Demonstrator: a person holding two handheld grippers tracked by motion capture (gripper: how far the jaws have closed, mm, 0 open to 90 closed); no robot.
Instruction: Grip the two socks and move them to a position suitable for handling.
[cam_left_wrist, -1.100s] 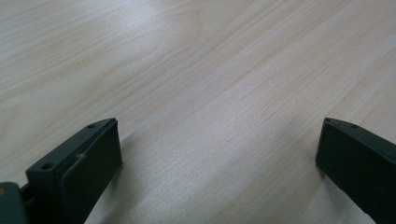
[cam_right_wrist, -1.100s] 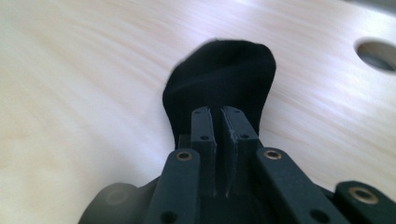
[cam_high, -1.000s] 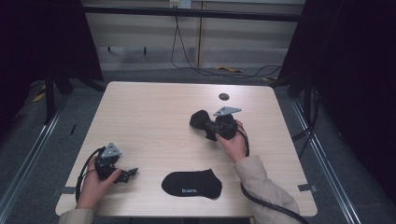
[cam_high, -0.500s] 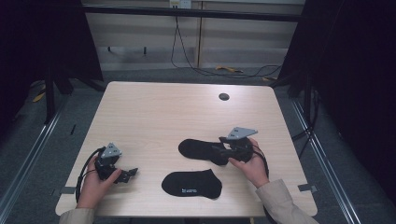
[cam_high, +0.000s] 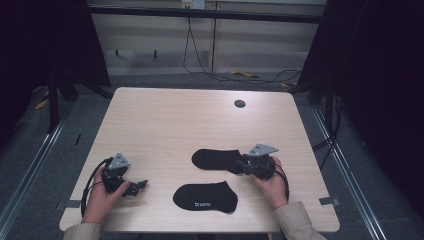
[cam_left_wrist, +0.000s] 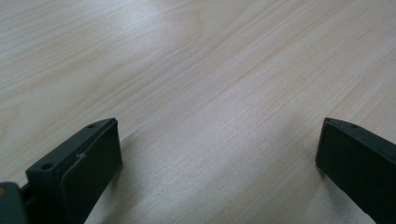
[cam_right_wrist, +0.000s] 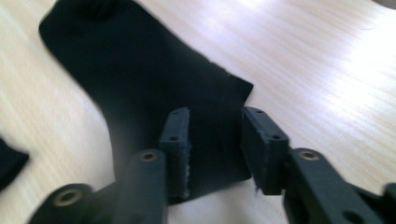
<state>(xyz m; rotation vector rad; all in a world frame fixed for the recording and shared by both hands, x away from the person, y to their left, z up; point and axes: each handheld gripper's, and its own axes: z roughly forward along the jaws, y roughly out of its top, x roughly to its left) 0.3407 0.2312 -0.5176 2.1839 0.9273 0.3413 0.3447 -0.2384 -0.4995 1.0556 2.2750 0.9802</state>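
We count two black socks on one wooden table (cam_high: 165, 125). The first sock (cam_high: 216, 159) lies flat just in front of the right gripper (cam_high: 245, 164), its cuff end between that gripper's parted jaws; the second sock (cam_high: 205, 196) lies between the two grippers, nearer the right one and a little closer to us, with small white lettering on it. We count two hand-held grippers, one in each of two hands: the left gripper (cam_high: 142, 184) sits well apart from both socks. We also count one small dark round disc (cam_high: 240, 103) set in the tabletop, well beyond the right gripper.
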